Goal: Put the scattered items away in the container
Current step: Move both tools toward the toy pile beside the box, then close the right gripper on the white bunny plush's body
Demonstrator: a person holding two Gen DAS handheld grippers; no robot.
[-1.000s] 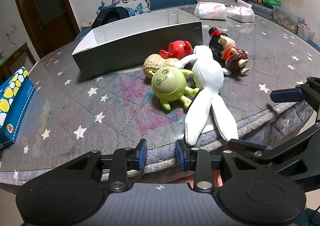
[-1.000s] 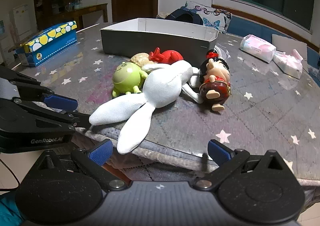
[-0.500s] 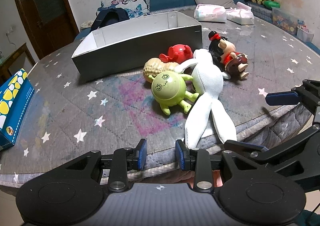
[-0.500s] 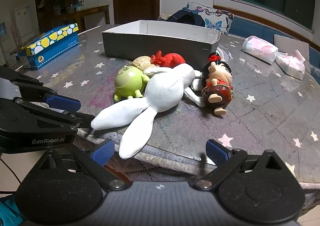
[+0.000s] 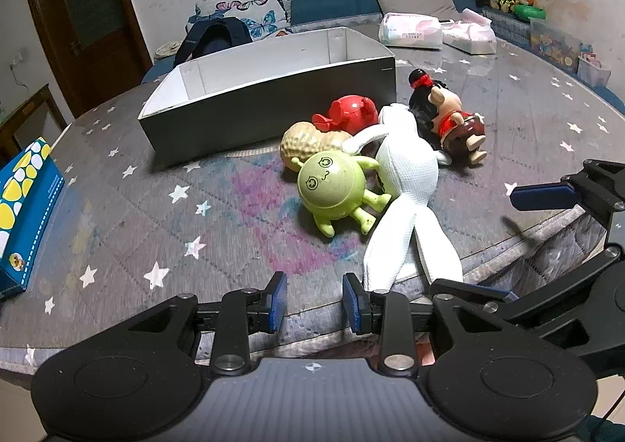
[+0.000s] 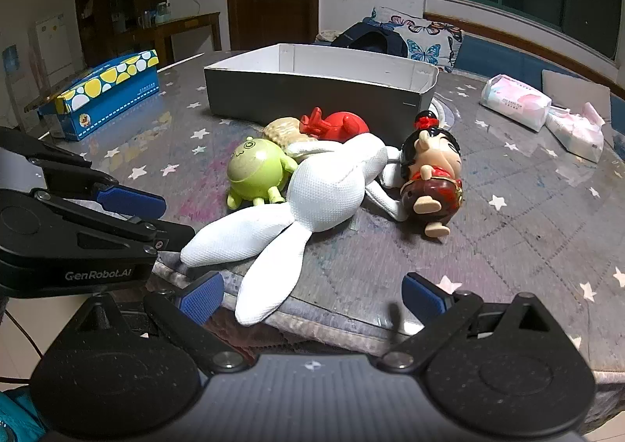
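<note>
Nothing has been picked up yet, so this looks like the very start of the tidy-up. The toys are piled together on the counter (image 5: 117,231) just ahead of both claws: a white plush rabbit (image 6: 324,192), a green round toy (image 5: 332,184), a peanut toy (image 5: 308,139), a red toy (image 5: 349,113) and a little doll figure (image 6: 429,172). The grey box (image 5: 273,98) is sat right behind the pile, farther out from the claws, and no toys can be seen inside it from here. The left claw (image 5: 314,303) is held with only a narrow gap between its pads, nothing in between, while the right claw (image 6: 312,297) is spread wide and also empty. The rabbit is probably what gets grabbed first. Its long axis is run roughly straight away from the claws, body toward the box and the two long floppy ends dangling over the near counter edge. One of those ends is lying just ahead of the right claw, a bit to the left of its centre line, so the right one is judged nearer and already opened enough. For the left claw the rabbit is off to the right, and the pads would need to be opened up first.
</note>
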